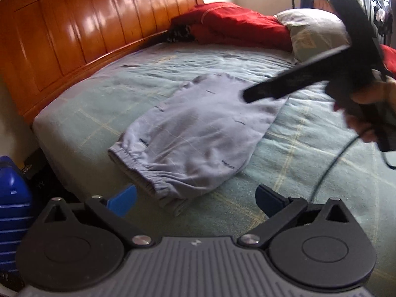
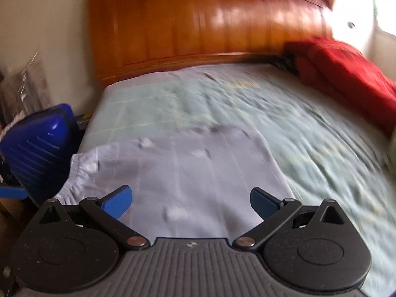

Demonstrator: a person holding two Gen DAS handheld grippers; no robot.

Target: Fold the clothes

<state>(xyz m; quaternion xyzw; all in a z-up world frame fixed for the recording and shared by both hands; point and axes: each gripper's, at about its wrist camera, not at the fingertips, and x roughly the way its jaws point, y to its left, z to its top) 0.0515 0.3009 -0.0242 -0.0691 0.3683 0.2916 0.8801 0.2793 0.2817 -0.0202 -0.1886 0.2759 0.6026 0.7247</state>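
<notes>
Both of my tools stand wide and empty, the left hand-held gripper (image 1: pixel 195 199) and the right hand-held gripper (image 2: pixel 190 201), with the folded grey shorts (image 1: pixel 193 133) flat on the bed (image 1: pixel 309 153) just ahead of them, I think so the fold can settle.

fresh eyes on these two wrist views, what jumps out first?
The glossy orange wooden headboard fills the far side of both views, with a red blanket bunched at its right end. On the pale green bedspread lies a folded grey garment, its elastic waistband towards the camera. Both the left gripper and the right gripper stand open, holding nothing.
</notes>
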